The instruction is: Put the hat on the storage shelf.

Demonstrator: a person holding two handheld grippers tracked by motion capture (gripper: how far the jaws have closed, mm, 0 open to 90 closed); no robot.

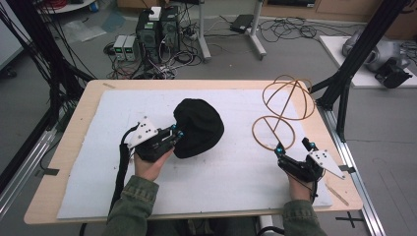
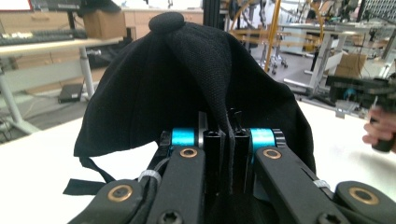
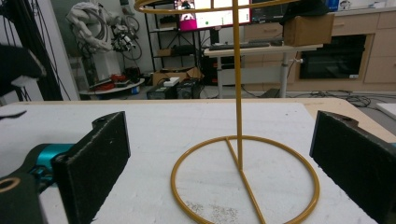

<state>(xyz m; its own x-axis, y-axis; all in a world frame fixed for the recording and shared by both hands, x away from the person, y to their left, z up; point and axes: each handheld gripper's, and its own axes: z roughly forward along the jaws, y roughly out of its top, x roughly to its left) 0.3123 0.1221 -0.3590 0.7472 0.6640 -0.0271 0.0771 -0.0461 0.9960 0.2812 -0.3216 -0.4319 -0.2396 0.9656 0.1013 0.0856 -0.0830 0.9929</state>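
The left gripper [image 1: 178, 133] pinches a fold of the black cap [image 1: 199, 127] on the white mat [image 1: 236, 167]; the right gripper [image 1: 293, 146], jaws spread, faces the gold wire hat stand [image 1: 282, 115]. Best to steady the stand's base ring before lifting the cap over its top.

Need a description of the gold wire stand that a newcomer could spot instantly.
On the white mat covering the wooden table, look to the far right corner, just beyond the open right gripper. The hat stand is thin gold wire: ring base, upright post, spherical cage on top, unlike the soft black cap nearby.
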